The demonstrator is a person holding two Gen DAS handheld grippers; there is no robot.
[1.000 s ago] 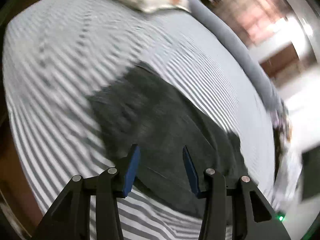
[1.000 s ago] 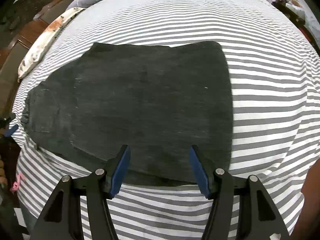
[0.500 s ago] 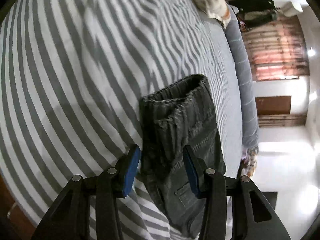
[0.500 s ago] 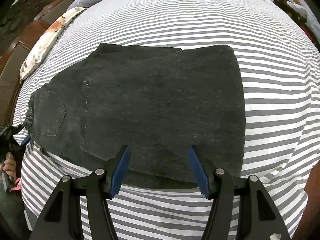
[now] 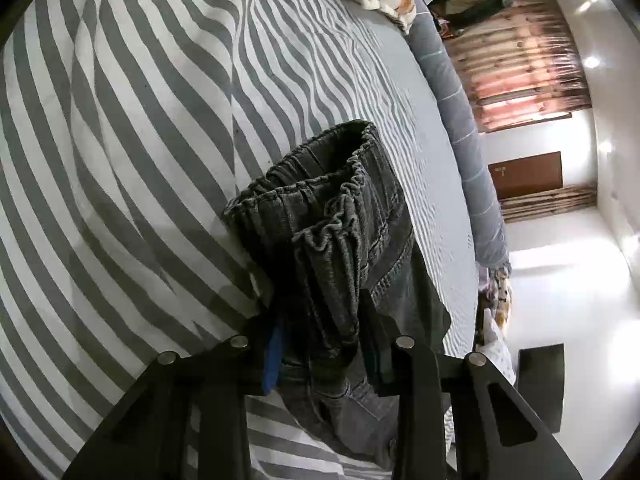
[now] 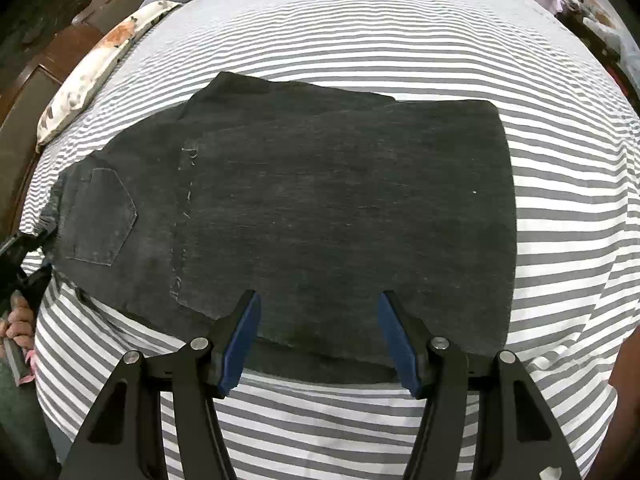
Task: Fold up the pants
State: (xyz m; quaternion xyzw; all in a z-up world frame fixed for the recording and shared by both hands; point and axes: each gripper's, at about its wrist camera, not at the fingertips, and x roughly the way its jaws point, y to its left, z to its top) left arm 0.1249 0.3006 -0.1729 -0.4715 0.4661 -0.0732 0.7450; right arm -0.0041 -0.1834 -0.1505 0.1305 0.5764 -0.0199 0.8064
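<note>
The dark pants [image 6: 304, 208] lie flat on the striped bed [image 6: 360, 32]. The left gripper [image 5: 320, 344] pinches the stretchy waistband [image 5: 316, 184]. The right gripper [image 6: 318, 332] is wide open, over the pants' near edge.

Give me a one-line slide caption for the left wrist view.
Left gripper clamps the elastic waistband of dark grey pants on a striped bedsheet.

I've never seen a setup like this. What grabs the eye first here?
The dark grey pants lie spread flat across the middle of a grey-and-white striped bed sheet. At their far left end, the left gripper is clamped on the gathered waistband, while the right gripper hangs open over the near edge.
</note>
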